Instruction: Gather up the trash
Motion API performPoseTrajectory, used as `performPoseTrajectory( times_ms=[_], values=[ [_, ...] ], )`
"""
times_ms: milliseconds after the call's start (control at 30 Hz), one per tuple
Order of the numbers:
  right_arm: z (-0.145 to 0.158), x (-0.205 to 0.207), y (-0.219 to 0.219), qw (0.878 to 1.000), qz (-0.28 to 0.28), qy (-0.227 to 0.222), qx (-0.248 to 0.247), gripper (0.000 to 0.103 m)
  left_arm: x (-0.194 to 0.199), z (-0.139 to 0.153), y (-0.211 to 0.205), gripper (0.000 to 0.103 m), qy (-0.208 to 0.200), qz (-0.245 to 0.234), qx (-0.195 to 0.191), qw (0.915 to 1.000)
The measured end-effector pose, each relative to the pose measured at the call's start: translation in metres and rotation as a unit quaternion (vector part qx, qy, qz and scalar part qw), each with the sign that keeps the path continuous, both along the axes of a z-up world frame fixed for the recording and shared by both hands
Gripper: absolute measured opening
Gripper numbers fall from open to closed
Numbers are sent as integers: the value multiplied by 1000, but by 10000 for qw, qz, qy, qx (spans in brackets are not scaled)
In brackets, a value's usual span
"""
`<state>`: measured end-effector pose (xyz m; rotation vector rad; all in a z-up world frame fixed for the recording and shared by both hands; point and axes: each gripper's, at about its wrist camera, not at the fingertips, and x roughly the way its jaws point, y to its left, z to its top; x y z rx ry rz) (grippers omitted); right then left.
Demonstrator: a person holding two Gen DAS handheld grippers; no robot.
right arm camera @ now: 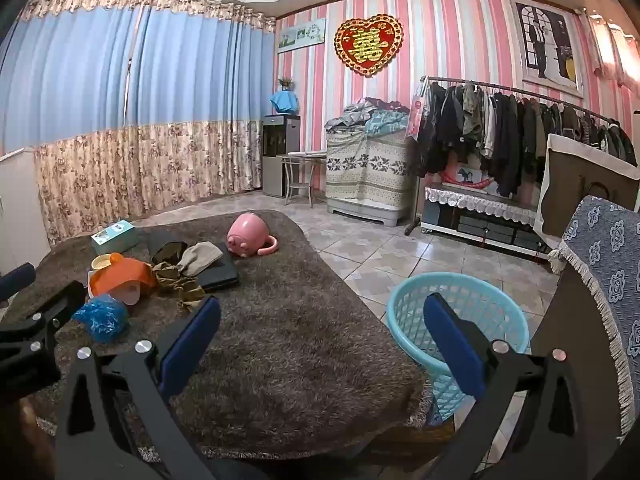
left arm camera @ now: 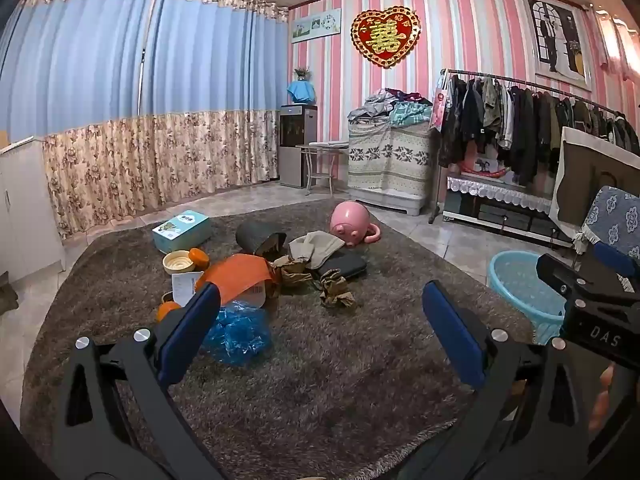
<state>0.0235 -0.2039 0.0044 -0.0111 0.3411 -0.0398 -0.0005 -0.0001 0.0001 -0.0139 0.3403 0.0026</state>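
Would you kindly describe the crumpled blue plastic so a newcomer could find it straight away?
Start at the brown shaggy rug. Among the clutter on it, nearest the left gripper, lies the crumpled blue plastic. It alone there is shiny, translucent blue, just in front of the orange sheet.

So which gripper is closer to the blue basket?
Right. The right gripper hovers open with one finger in front of the blue basket; the left gripper is over the rug, basket off to its right.

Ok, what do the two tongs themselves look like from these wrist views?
Both are the same build: the left tongs and right tongs have black angular arms with cut-out slots, silver round bolts at the joints, and flat blue pads on the fingers. The right one's black body, seen from the left wrist view, bears white letters "DAS".
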Motion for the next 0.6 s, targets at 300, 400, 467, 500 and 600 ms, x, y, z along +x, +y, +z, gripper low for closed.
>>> performPoseTrajectory(
  times_ms=[300,400,467,500,600],
  values=[
    [0,0,0,10000,-17,-23,18,99,-1,2,-2,98,-16,-7,45,10000],
    [1,-1,-1,10000,-22,-38,30,99,-2,6,-3,98,-46,-11,78,10000],
    [1,-2,0,10000,-27,-40,45,99,-9,9,-5,98,-61,-4,103,9999],
    [1,-2,0,10000,-28,-40,48,99,-10,10,-5,98,-56,-5,101,9999],
    [1,0,-6,10000,-19,-44,59,99,-9,8,-7,98,-70,-5,117,9999]
  ],
)
